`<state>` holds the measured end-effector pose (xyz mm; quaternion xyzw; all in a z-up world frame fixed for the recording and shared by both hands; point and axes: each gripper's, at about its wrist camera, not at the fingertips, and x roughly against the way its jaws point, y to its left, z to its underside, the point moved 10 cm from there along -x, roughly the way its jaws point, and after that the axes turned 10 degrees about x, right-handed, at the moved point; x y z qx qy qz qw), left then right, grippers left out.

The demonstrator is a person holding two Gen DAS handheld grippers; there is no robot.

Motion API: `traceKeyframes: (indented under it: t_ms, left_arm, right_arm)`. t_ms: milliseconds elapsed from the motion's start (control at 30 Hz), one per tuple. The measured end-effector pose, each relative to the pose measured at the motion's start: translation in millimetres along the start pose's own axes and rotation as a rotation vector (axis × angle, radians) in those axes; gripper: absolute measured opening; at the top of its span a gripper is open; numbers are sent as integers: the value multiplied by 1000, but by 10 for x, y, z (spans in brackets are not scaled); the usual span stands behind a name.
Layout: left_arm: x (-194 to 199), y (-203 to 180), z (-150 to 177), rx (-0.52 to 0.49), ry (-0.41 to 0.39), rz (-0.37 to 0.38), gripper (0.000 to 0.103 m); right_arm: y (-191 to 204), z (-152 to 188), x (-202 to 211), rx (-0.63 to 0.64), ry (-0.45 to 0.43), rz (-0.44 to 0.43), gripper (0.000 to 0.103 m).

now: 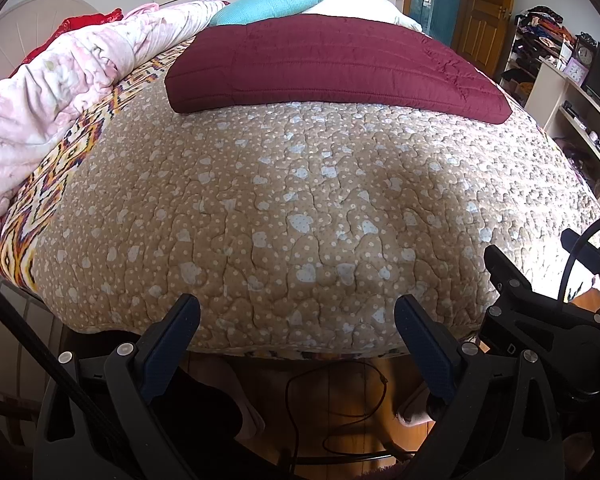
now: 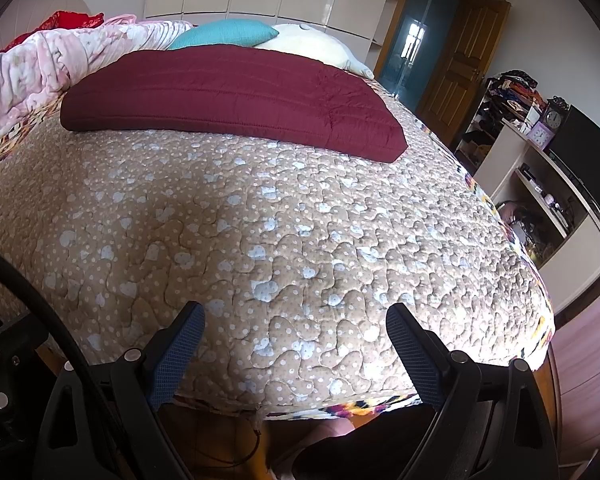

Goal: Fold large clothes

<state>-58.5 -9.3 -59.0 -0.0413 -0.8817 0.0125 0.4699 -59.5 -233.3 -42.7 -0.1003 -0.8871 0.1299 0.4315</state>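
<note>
Bed: tan quilt (image 1: pixel 284 208) covers it; near edge hides the frame.
Coat: maroon, folded flat (image 1: pixel 331 64), at 12 o'clock, far side cut by pillows (image 1: pixel 268 6).
Left gripper (image 1: pixel 298 312): spread, empty.
Right gripper (image 2: pixel 296 320): spread, empty, bodies cropped.

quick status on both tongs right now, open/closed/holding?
Left tongs: open, holding nothing, at the near edge of the bed quilt.
Right tongs: open, holding nothing, over the same quilt edge.
</note>
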Motion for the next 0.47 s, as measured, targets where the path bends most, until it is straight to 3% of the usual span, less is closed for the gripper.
traceKeyframes:
  t_ms: [467]
  left_arm:
    - [-1,-1,1,-4,-9,3,97]
  right_arm:
    - [-15,-15,16,-10,-8,-3,94]
